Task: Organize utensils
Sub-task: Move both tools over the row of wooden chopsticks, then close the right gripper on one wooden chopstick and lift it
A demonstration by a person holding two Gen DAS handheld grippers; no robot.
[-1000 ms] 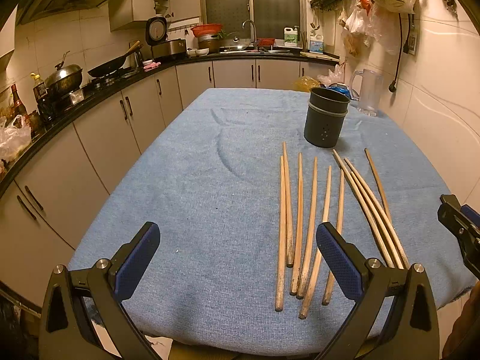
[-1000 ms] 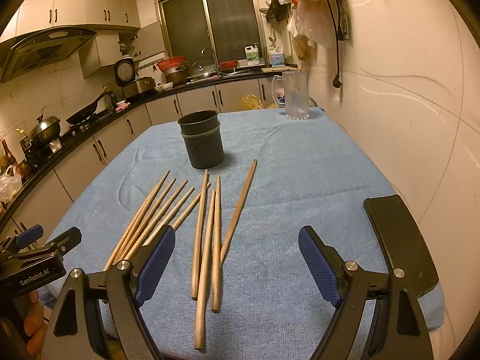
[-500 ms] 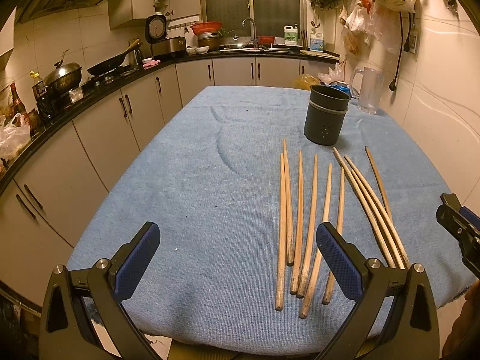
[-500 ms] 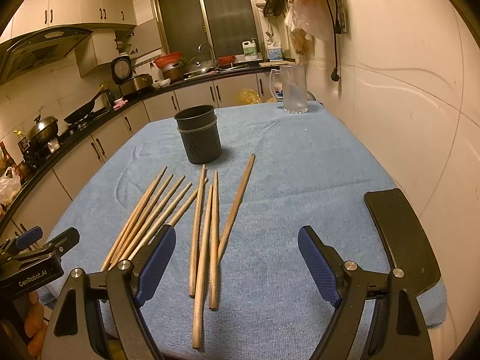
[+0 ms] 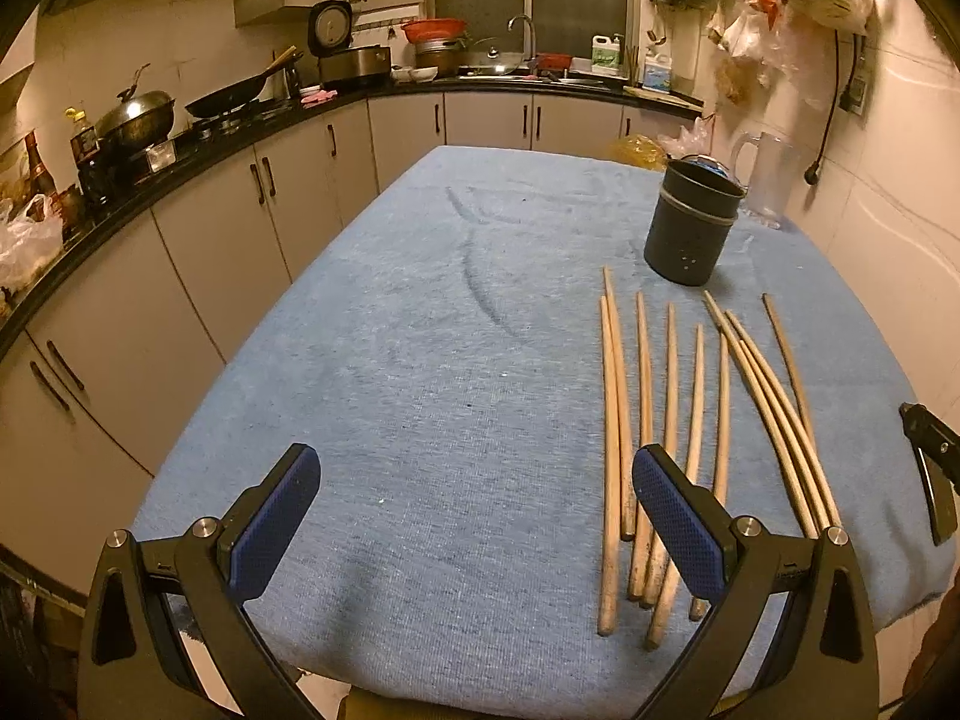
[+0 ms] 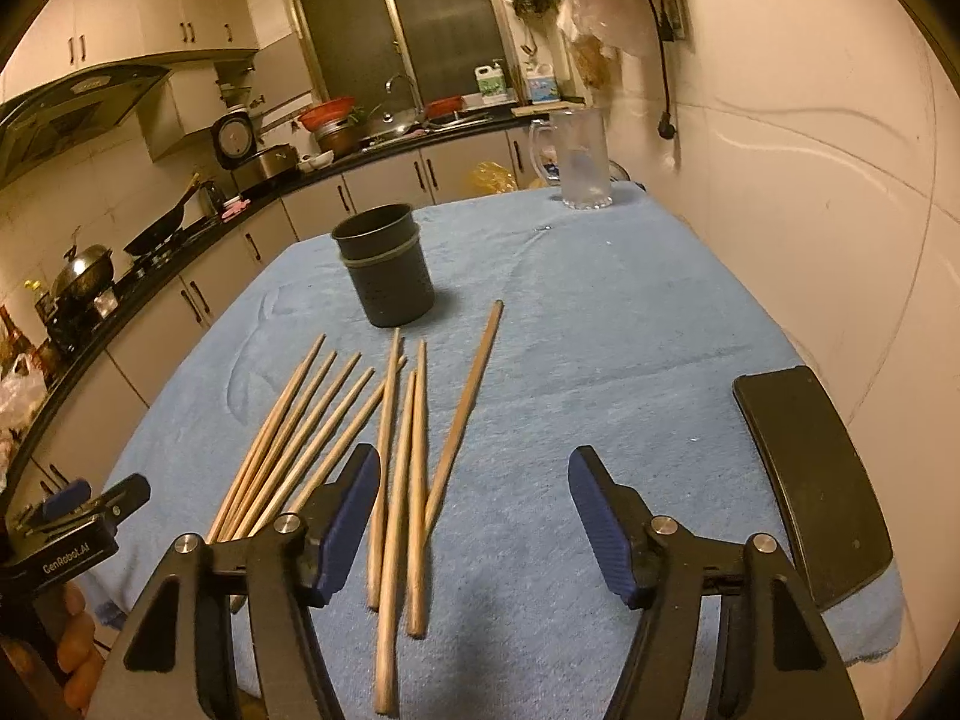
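My right gripper (image 6: 474, 516) is narrowing, jaws apart, nothing pinched yet; chopsticks (image 6: 399, 480) lie just ahead between the pads, holder (image 6: 387, 270) beyond. I'd straddle one stick. Left gripper (image 5: 477, 516) gapes wide.

Matt wooden chopsticks (image 6: 414, 480) lie on nubby blue cloth (image 6: 600, 330) (terry-like), beside a dull dark holder (image 6: 387, 270)

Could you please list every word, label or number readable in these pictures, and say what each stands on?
"GenRobot.AI": white print on the body of the left tongs, seen from the right wrist view.
Labels on the two jugs by the sink: too small to read.
Dial on the kitchen scale: too blurred to read.
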